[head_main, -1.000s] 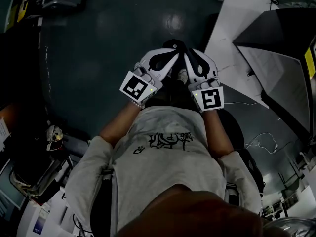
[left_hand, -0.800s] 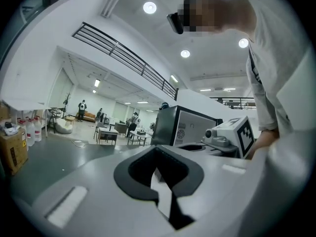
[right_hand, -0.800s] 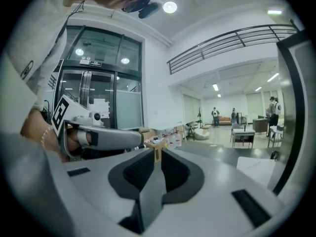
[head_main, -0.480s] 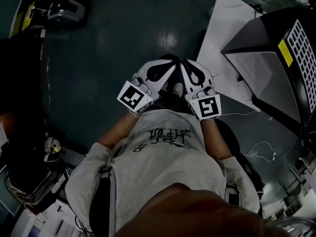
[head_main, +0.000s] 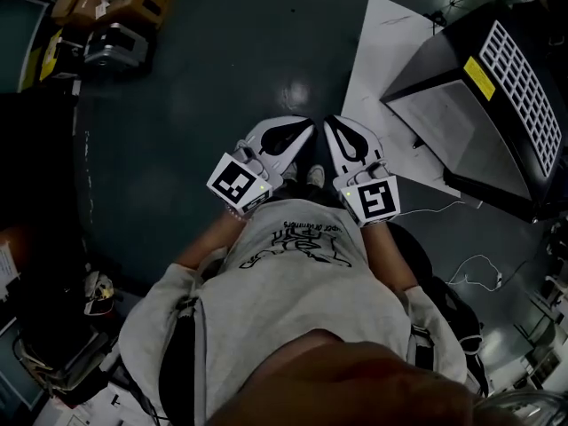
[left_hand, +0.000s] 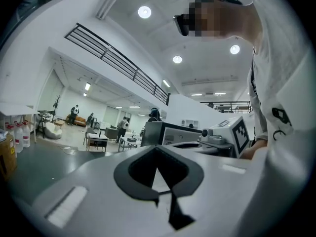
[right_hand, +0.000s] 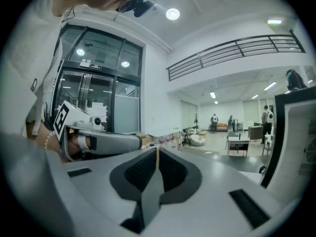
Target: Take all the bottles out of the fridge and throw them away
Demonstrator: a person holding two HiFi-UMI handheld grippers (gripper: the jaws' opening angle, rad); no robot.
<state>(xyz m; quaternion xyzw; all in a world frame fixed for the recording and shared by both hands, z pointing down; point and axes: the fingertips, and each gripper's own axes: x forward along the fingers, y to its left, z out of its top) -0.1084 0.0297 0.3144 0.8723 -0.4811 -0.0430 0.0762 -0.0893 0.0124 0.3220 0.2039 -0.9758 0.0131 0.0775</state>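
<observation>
I see no bottle close at hand. In the head view my left gripper (head_main: pixel 308 123) and my right gripper (head_main: pixel 329 122) are held side by side in front of the person's chest, tips nearly touching each other. The left gripper (left_hand: pixel 157 146) is shut, its jaws meeting at the tip with nothing between them. The right gripper (right_hand: pixel 157 150) has just been closing and its jaws now meet, empty. A black cabinet (head_main: pixel 497 78) with a white grille and a yellow label stands on the floor to the upper right. Small pale bottles (left_hand: pixel 19 134) stand far off to the left.
A white board (head_main: pixel 390 69) lies on the dark floor beside the cabinet. Brown boxes and equipment (head_main: pixel 111 11) sit at the upper left, cables and clutter (head_main: pixel 62 327) at the lower left. Desks and several people (left_hand: pixel 106 130) are far across the hall.
Both grippers have stayed side by side before the chest while being lifted. The head view has shifted, and more of the black cabinet and its grille shows at the right.
</observation>
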